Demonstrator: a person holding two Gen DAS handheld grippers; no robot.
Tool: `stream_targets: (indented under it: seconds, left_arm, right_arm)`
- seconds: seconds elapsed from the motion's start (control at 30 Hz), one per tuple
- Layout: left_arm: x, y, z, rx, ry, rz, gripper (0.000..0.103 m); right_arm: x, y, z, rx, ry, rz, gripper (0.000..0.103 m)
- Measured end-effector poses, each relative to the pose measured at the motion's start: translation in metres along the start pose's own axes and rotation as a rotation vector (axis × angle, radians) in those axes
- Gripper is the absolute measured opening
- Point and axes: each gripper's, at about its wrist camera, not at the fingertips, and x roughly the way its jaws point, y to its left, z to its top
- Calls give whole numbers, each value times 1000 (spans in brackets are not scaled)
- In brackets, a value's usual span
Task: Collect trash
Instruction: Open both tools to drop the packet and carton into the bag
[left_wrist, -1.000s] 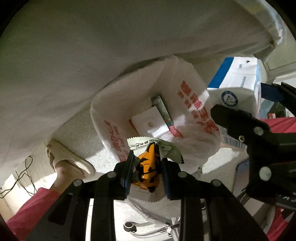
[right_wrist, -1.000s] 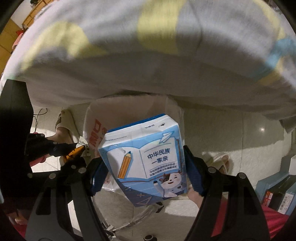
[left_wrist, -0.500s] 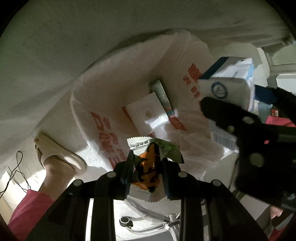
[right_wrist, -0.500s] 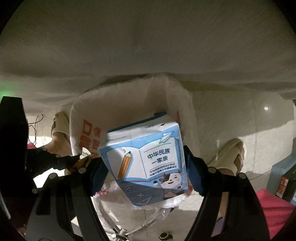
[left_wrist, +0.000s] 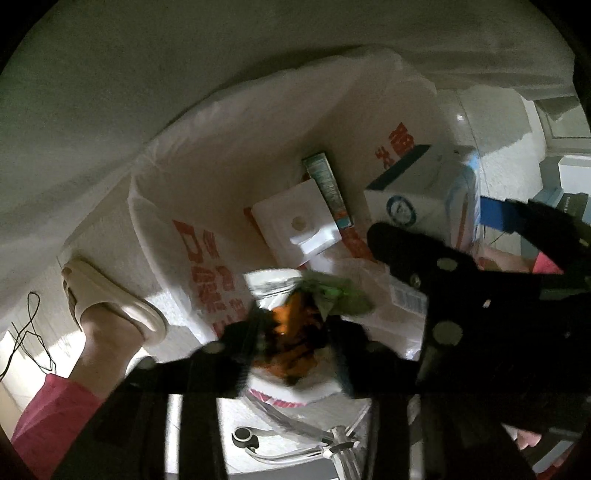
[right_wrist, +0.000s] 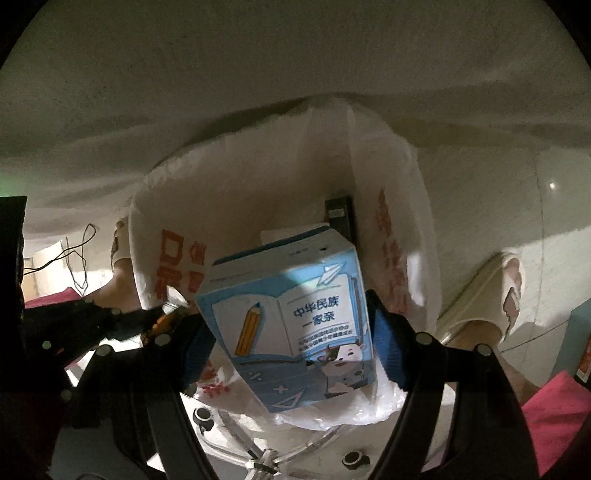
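A white plastic bag (left_wrist: 207, 206) with red print stands open below both grippers. Inside lie a white box (left_wrist: 295, 221) and a slim green box (left_wrist: 325, 184). My left gripper (left_wrist: 295, 343) hangs over the bag's near rim. Its jaws are opening, and the orange snack wrapper (left_wrist: 291, 332) sits loose between them, blurred. My right gripper (right_wrist: 291, 343) is shut on a blue milk carton (right_wrist: 295, 325) with a pencil and book drawing, held over the bag (right_wrist: 258, 192) mouth. In the left wrist view the carton (left_wrist: 417, 199) shows at the right.
A pale cloth (left_wrist: 184, 74) overhangs the bag from above. The person's feet in cream slippers (left_wrist: 107, 299) (right_wrist: 495, 288) stand on either side of it. A metal frame (left_wrist: 295, 450) lies under the bag, cables (left_wrist: 26, 332) run at far left, and boxes (right_wrist: 580, 339) sit at right.
Both grippers have sunk toward the bag, which now fills more of each view. The left jaws have spread apart around the wrapper. The carton stays gripped.
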Motion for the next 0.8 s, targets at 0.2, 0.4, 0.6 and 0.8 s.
stream_targets:
  seconds: [0.2,0.4,0.6,0.8]
  left_arm:
    - [4,4,1,-28,27,-9,56]
    - [-2,5,-2,-40,25,-7,60]
    - [-17,4,-17,-35,32,47,63]
    - [-55,-2,-43,-50,7,104,64]
  right_arm:
    - [1,-5,-1,24,14,6,74]
    - [-1,-9,-2,27,14,-8,75]
    - [-25,-9,-8,-8,-20,-49,85]
    - [-72,5,-24,-99,-96,-75,85]
